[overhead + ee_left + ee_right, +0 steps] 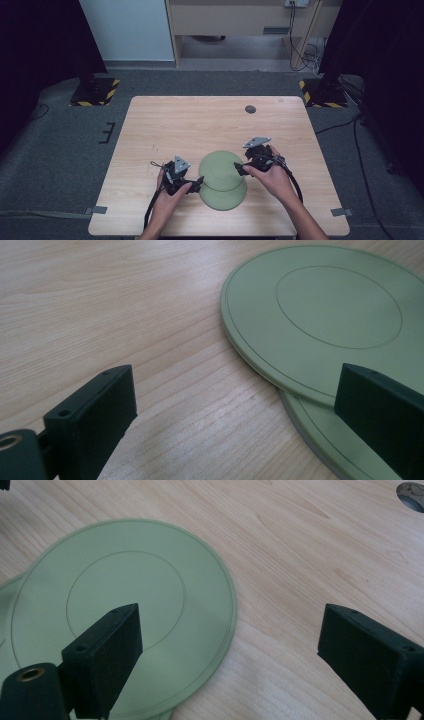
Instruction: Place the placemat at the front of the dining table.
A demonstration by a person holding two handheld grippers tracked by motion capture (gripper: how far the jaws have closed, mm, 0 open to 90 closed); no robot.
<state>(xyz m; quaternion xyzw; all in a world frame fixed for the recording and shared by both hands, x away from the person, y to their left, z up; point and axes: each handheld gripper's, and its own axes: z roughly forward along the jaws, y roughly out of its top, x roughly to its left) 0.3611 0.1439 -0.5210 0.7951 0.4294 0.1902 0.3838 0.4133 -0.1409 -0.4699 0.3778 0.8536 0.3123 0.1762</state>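
Observation:
Two flat pale green plates lie overlapped at the table's front middle. The upper plate (220, 169) (320, 315) (125, 605) rests partly on the lower plate (226, 198) (320, 445). My left gripper (196, 184) (235, 410) is open at the plates' left edge, one jaw over bare wood and the other over the rims. My right gripper (241, 168) (230, 655) is open at the upper plate's right edge. One of its jaws hangs over the plate and the other over the table. Neither gripper's pads press on anything.
The wooden table (170, 125) has a round grey cable hole (250, 109) (412, 489) near its far edge. Grey carpet surrounds it, with two stand bases marked in yellow and black (95, 91) beyond the far corners. Cables trail from both grippers toward the front edge.

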